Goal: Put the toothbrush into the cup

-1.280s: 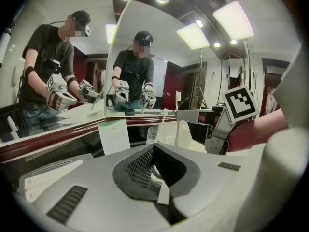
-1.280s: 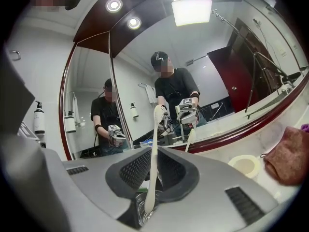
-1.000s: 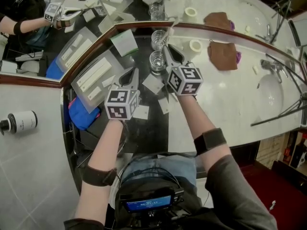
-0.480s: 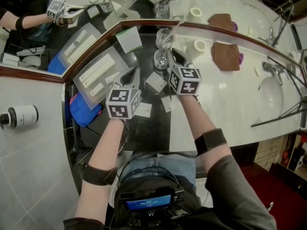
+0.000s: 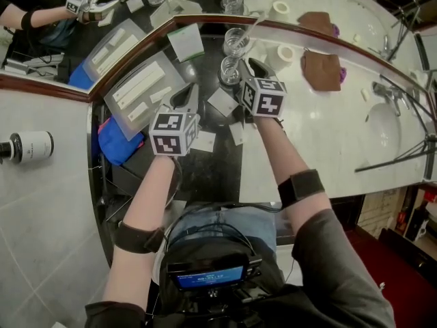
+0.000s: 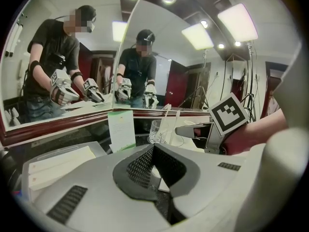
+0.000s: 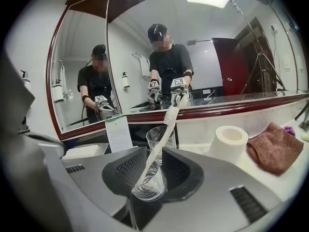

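A white toothbrush (image 7: 166, 124) stands slanted in the near clear glass (image 7: 147, 185), bristle head up, and crosses in front of a second glass (image 7: 158, 137) behind it. My right gripper (image 7: 153, 151) straddles the near glass. Its jaws have just been opening and stand open, the pads apart from the handle. In the head view this gripper (image 5: 240, 65) reaches the glass (image 5: 229, 75) near the mirror, and the toothbrush (image 5: 247, 36) sticks up past it. To its left my left gripper (image 5: 188, 91) rests shut and empty (image 6: 153, 146) over the black counter.
A green-and-white card (image 5: 186, 43) leans at the mirror. A clear tray (image 5: 140, 91) of white packets and a blue bag (image 5: 116, 149) lie left. Right of the glasses are a paper roll (image 7: 231, 141), a brown cloth (image 7: 275, 146) and the sink (image 5: 386, 135). Small packets (image 5: 222, 101) dot the counter.
The right gripper has sunk a little at the near glass and its jaws stand wider, with the toothbrush left leaning in the glass. The left gripper has kept still.
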Tool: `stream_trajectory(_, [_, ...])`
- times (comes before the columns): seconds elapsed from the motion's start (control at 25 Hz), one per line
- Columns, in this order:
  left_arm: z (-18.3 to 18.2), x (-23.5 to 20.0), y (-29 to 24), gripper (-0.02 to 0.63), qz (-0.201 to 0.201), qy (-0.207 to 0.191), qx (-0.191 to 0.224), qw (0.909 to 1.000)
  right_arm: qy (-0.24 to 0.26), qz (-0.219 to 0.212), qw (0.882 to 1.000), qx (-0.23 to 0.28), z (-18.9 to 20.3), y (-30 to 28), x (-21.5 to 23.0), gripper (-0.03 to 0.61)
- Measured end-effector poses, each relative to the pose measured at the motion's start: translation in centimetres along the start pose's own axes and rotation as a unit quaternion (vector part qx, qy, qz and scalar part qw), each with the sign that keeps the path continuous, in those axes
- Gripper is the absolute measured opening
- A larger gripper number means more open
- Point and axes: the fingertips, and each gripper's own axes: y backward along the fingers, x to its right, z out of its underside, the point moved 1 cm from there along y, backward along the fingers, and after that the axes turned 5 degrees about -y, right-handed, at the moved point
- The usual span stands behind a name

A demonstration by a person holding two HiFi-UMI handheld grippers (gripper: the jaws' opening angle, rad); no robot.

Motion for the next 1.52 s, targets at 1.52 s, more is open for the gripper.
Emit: stream_trajectory(1.52, [-3.4,6.3,10.8,0.002,0.032,-0.001,0.036,0.9988,-0.004,0.040,0.998,0.047,-3.2,25.5,7.8,0.017])
